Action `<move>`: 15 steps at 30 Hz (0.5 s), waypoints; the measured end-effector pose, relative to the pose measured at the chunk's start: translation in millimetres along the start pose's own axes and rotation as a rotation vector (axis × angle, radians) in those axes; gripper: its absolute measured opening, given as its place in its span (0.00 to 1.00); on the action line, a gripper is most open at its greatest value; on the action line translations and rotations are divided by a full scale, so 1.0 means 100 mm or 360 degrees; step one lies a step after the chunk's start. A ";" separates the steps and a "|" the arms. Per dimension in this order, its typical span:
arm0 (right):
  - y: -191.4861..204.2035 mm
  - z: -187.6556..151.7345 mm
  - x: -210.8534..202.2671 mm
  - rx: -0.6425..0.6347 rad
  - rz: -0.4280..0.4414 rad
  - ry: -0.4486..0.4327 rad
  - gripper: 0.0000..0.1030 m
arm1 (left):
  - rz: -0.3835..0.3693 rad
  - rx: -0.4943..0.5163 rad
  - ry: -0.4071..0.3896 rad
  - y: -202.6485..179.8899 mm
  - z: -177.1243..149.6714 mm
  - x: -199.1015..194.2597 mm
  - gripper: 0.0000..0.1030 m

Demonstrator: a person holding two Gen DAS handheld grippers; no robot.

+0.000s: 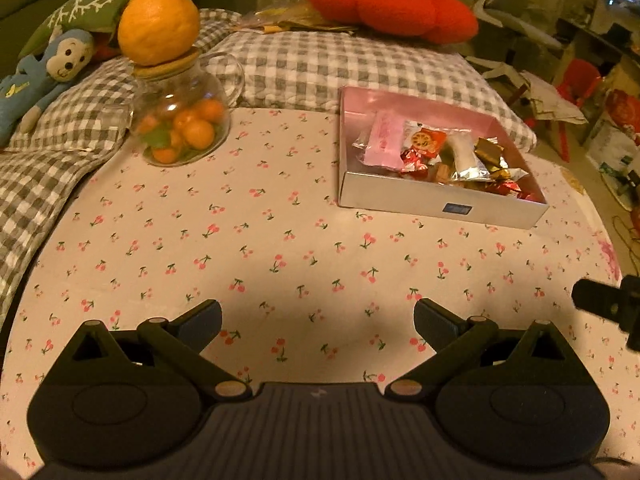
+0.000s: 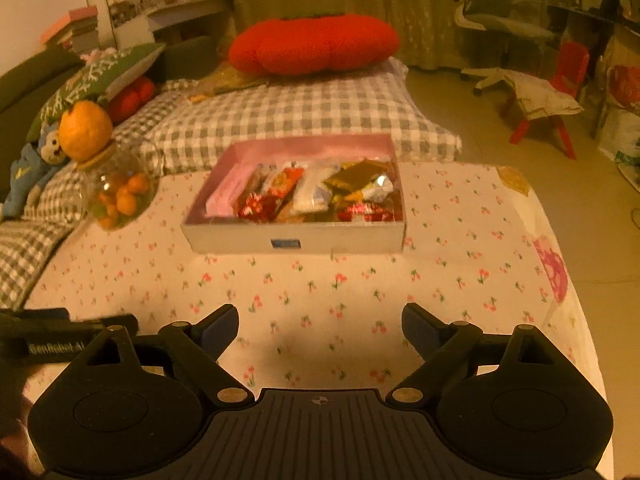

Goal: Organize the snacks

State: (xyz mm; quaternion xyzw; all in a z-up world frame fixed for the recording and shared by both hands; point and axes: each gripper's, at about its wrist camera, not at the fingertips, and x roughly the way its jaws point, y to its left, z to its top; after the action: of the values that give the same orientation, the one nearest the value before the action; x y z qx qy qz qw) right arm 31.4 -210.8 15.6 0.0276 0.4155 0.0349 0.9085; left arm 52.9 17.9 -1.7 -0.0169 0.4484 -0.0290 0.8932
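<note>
- The left gripper (image 1: 317,318) is hovering over the cherry-print cloth (image 1: 280,248), its jaws spread wide with nothing between them.
- The right gripper (image 2: 320,326) is hanging over the same cloth, its jaws gaping and empty too.
- Farther out, the snacks (image 2: 312,196) are lying piled inside a shallow box (image 2: 292,240) with a pink lining.
- Left of the box, a glass jar (image 1: 182,120) is holding small oranges, with a large orange (image 1: 158,18) sitting on its lid.
- Beyond, a red cushion (image 2: 314,44) is resting on a checked pillow (image 2: 280,120).
</note>
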 end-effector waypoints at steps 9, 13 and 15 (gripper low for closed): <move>0.08 -0.05 -0.08 -0.0042 -0.0030 -0.0037 0.92 | 0.0109 0.0053 -0.0085 -0.15 -0.06 -0.18 0.99; 0.07 -0.05 -0.03 -0.0012 -0.0053 -0.0015 0.93 | 0.0128 0.0064 -0.0098 -0.19 -0.08 -0.20 0.99; 0.07 -0.04 -0.02 -0.0001 -0.0058 -0.0019 0.93 | 0.0132 0.0060 -0.0088 -0.18 -0.09 -0.19 0.99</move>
State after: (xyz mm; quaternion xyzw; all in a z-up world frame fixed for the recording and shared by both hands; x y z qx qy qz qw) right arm 27.0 -203.8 14.8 0.0198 0.4106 0.0182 0.9114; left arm 34.1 1.1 9.4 0.0178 0.4233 0.0001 0.9058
